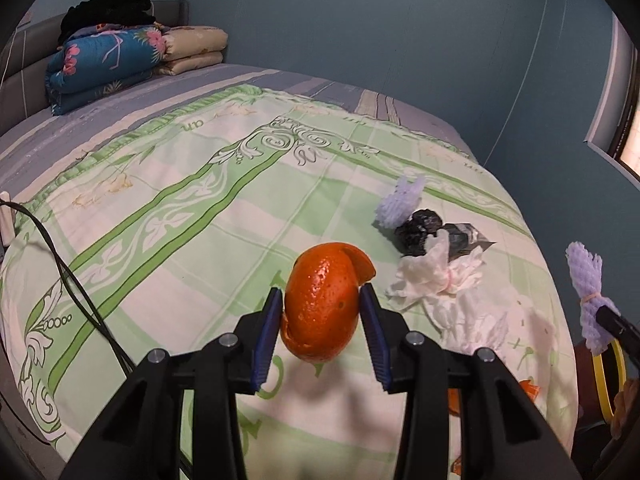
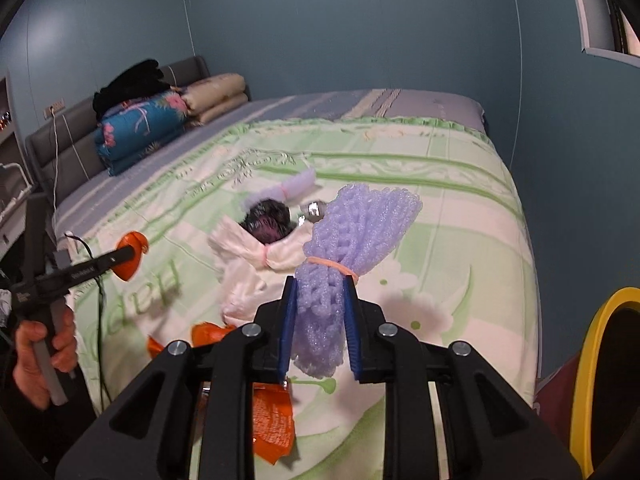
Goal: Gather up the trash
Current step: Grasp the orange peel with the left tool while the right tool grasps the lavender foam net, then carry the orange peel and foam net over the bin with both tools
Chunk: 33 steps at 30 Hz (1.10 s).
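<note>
Orange peel [image 1: 322,304]: we hold it in the left gripper [image 1: 322,312], jaws pinching its two sides, lifted clear of the bedspread [image 1: 180,200]. We judge it light, curled and hollow, springy but apt to crack or slip on its waxy skin; the grip across the widest part looks sound, and squeezing harder would likely fold it.

Purple foam net [image 2: 344,264]: we hold it in the right gripper [image 2: 320,320], jaws pressed on the lower half below the rubber band [image 2: 330,266]. We take it for very light and soft, crushing easily without harm; the banded waist is the firmest place to hold.

Left on the bed, near the middle right: white tissue [image 1: 436,276], a black crumpled bag [image 1: 416,232], a second foam net [image 1: 398,200] at the far side of that pile, a silvery scrap [image 1: 466,236] touching the bag. We expect all of these to be light and limp; the tissue is best taken at its pinched waist.

Orange wrapper [image 2: 272,424]: near edge of the bed, partly hidden under the right gripper's body; more orange bits [image 2: 208,334] lie just beside it, and we cannot tell if they are peel or packet.

Yellow-rimmed bin [image 2: 588,380]: at the right off the bed, cut off by the frame; its inside is dark and we cannot make out the contents.
</note>
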Each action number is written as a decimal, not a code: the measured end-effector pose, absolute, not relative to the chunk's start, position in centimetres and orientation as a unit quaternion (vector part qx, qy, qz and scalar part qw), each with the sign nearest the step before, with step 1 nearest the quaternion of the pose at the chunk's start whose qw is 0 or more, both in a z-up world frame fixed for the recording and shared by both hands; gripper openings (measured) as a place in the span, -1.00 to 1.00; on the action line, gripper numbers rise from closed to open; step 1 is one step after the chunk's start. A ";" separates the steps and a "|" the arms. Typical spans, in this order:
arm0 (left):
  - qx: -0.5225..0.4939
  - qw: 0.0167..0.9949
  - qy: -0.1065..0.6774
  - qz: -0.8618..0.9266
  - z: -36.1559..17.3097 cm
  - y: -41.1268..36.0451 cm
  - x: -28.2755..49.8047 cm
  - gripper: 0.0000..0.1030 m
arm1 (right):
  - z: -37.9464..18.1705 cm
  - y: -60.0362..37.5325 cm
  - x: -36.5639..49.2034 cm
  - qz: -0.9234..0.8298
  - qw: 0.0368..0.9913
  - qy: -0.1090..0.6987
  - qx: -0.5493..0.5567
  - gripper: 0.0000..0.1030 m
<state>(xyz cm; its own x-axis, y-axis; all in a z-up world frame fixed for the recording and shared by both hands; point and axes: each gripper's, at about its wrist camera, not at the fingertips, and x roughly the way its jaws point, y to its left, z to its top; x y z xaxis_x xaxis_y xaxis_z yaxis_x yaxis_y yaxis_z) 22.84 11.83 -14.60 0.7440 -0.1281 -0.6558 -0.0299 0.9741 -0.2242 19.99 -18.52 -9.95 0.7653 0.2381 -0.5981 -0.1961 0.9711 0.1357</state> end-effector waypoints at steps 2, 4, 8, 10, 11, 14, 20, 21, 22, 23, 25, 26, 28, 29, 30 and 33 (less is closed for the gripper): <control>-0.112 0.930 0.350 -0.034 -14.0 11.5 22.4 -0.27 | -8.9 -19.0 19.5 0.119 0.941 0.314 0.039 -0.60; -0.111 0.933 0.341 -0.043 -13.2 11.0 21.8 -0.27 | -7.6 -19.5 18.8 0.119 0.944 0.304 0.042 -0.60; -0.107 0.938 0.325 -0.063 -11.3 9.6 20.8 -0.27 | -4.9 -20.7 17.1 0.119 0.952 0.277 0.046 -0.60; -0.105 0.941 0.313 -0.071 -9.9 8.7 20.2 -0.27 | -3.8 -21.2 16.2 0.119 0.956 0.263 0.044 -0.60; -0.106 0.942 0.307 -0.079 -9.3 8.3 19.8 -0.27 | -2.9 -21.6 15.5 0.118 0.959 0.252 0.043 -0.60; -0.099 0.949 0.284 -0.098 -6.9 6.7 18.7 -0.27 | -1.3 -22.3 14.0 0.119 0.965 0.232 0.042 -0.60; -0.084 0.955 0.248 -0.136 -3.1 3.1 16.8 -0.27 | 1.1 -23.9 11.2 0.118 0.972 0.196 0.049 -0.60; -0.081 0.956 0.244 -0.140 -2.6 2.5 16.5 -0.27 | 1.4 -24.1 10.7 0.118 0.973 0.192 0.049 -0.60; -0.078 0.956 0.240 -0.148 -2.0 1.7 16.1 -0.27 | 1.8 -24.3 10.3 0.118 0.974 0.187 0.050 -0.60; -0.077 0.956 0.238 -0.154 -1.7 1.2 15.9 -0.27 | 2.1 -24.6 9.8 0.116 0.975 0.181 0.049 -0.60; -0.073 0.955 0.231 -0.170 -0.8 0.0 15.4 -0.27 | 2.8 -25.1 8.8 0.111 0.978 0.171 0.043 -0.60; -0.070 0.955 0.227 -0.176 -0.4 -0.6 15.1 -0.27 | 3.0 -25.3 8.4 0.108 0.979 0.167 0.040 -0.60; -0.064 0.956 0.219 -0.187 0.4 -1.8 14.5 -0.27 | 3.5 -25.7 7.7 0.104 0.981 0.163 0.035 -0.60; -0.063 0.955 0.216 -0.194 0.6 -2.3 14.3 -0.27 | 3.7 -26.0 7.3 0.100 0.982 0.159 0.033 -0.59; -0.061 0.954 0.214 -0.202 1.0 -3.0 14.2 -0.27 | 3.9 -26.2 7.0 0.096 0.983 0.156 0.030 -0.59; -0.054 0.952 0.210 -0.217 1.6 -4.6 13.8 -0.27 | 4.4 -27.1 6.3 0.083 0.985 0.149 0.027 -0.59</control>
<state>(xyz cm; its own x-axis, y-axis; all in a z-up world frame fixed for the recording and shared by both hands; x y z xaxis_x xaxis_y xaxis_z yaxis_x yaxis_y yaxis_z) 13.81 -4.57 1.61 0.8179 -0.4356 -0.3759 0.3903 0.9001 -0.1938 6.29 -27.06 4.42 0.9418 0.1717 -0.2892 -0.1554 0.9847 0.0786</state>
